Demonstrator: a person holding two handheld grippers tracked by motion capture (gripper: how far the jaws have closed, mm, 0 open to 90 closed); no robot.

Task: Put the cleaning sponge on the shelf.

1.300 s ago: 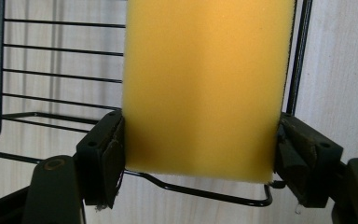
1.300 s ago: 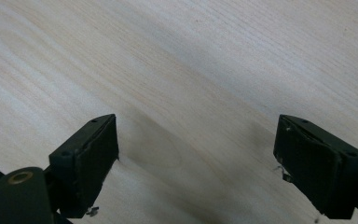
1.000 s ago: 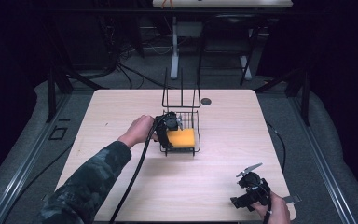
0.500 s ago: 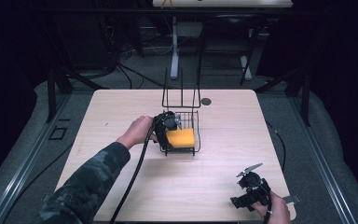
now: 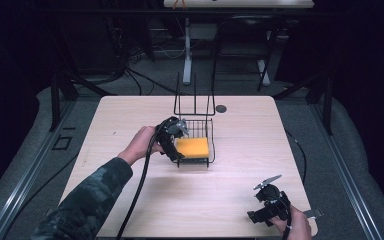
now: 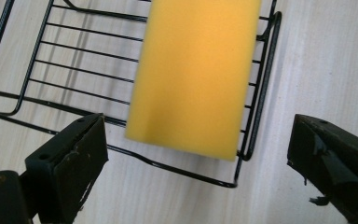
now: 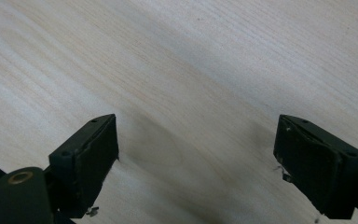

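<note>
- High view: I log a pale wood-grain table (image 5: 130, 125), flat and rectangular, matte on top.
- High view: a black wire basket (image 5: 196, 131) stands near the table's middle, thin rods forming a low tray with a tall upright frame at its far side.
- High view: inside the basket lies one yellow sponge (image 5: 192, 147), a smooth rectangular block, flat on the wire floor toward the near end.
- High view: my left gripper (image 5: 172, 135) sits at the basket's left rim, just beside the sponge, a thick black cable trailing back along a camouflage-patterned sleeve.
- High view: my right gripper (image 5: 269, 192) rests low at the near right corner of the table, well apart from the basket.
- High view: a small dark round disc (image 5: 221, 108) lies on the table just beyond the basket.
- Left gripper view: the sponge (image 6: 196, 74) shows soft-edged and evenly yellow on parallel wire bars; the basket rim (image 6: 261, 88) curves round its corner. My jaws have just been opening and now stand wide, holding nothing, the sponge lying beyond them untouched.
- Right gripper view: bare wood grain runs diagonally under my right gripper (image 7: 196, 158); its worn black jaws stand wide apart with nothing between them.
</note>
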